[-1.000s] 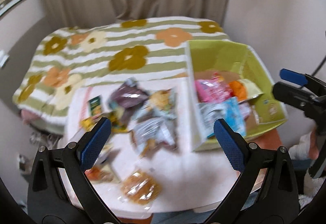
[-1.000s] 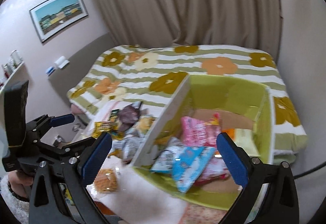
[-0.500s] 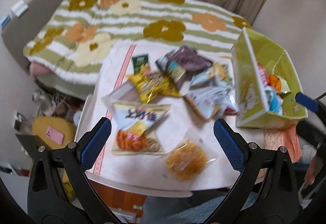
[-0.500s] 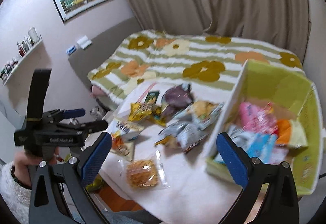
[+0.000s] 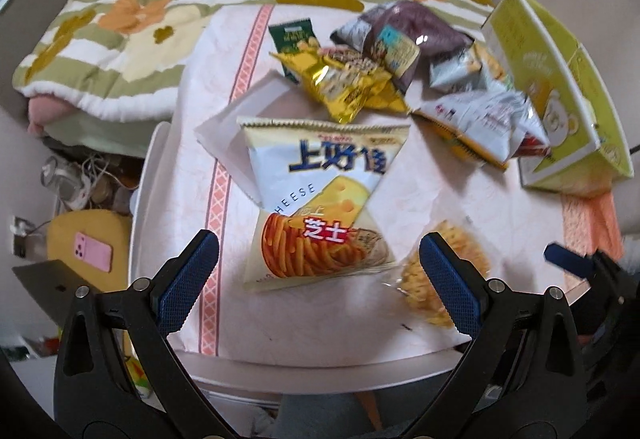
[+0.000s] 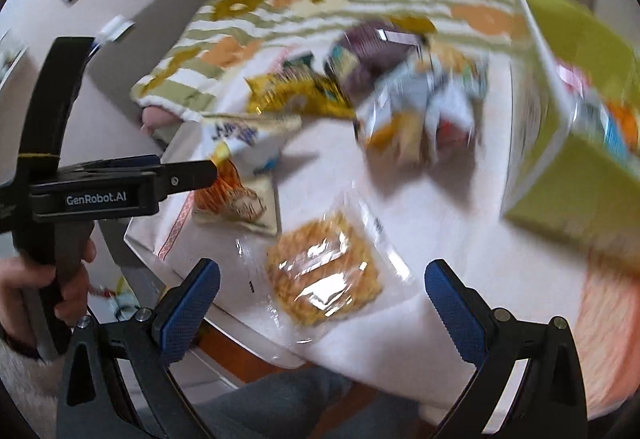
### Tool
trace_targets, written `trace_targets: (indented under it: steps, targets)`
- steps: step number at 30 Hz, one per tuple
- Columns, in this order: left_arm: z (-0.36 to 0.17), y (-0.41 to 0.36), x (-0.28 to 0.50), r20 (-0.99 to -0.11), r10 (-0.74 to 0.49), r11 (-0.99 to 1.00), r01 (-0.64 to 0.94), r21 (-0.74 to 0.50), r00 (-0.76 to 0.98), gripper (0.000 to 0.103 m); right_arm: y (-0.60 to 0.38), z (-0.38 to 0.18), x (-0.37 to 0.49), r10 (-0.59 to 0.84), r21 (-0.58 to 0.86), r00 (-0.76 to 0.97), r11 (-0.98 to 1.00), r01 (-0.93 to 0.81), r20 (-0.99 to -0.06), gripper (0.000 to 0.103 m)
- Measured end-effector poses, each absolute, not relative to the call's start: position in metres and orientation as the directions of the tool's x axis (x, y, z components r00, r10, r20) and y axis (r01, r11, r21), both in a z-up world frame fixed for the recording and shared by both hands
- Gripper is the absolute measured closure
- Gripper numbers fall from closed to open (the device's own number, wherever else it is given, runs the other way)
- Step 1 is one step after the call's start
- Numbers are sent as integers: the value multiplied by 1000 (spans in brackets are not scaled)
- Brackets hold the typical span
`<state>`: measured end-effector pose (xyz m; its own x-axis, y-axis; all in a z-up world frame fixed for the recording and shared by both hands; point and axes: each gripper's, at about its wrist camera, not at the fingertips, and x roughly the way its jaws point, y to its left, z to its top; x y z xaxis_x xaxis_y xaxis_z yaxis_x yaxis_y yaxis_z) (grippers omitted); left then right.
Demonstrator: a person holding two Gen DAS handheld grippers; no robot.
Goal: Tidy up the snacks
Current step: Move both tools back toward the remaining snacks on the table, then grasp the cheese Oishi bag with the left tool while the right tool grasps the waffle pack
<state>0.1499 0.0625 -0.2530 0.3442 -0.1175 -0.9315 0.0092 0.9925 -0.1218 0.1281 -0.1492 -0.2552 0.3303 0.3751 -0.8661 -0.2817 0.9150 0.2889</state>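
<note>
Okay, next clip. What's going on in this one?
A person is sorting snacks on a table covered with a white cloth. Both hand-held grippers are open and empty: the left hand-held gripper hovers over a cheese-stick bag, the right hand-held gripper over a clear packet of yellow snack. More bags lie piled behind them, beside a green box already holding some snacks.
</note>
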Motion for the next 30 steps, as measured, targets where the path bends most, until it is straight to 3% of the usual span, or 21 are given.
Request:
trace_targets:
  steps: [4, 10, 24, 27, 30]
  targets:
    - [-266, 64, 153, -936, -111, 994, 23, -110, 335, 3, -147, -272, 120, 318, 265, 343, 945, -193, -884, 1]
    - [-277, 64, 161, -935, -117, 993, 29, -114, 334, 3, -157, -290, 116, 339, 368, 336, 930, 24, -879, 1]
    - [-296, 63, 174, -949, -72, 997, 35, -64, 308, 4, -122, -308, 138, 302, 326, 364, 945, 6, -881, 1]
    - [-299, 66, 175, -951, -66, 998, 26, -61, 302, 10, -116, -308, 146, 287, 303, 374, 953, -15, -882, 1]
    - [-305, 66, 177, -957, -66, 998, 30, -60, 283, 26, -113, -309, 154, 263, 272, 378, 962, -32, -887, 1]
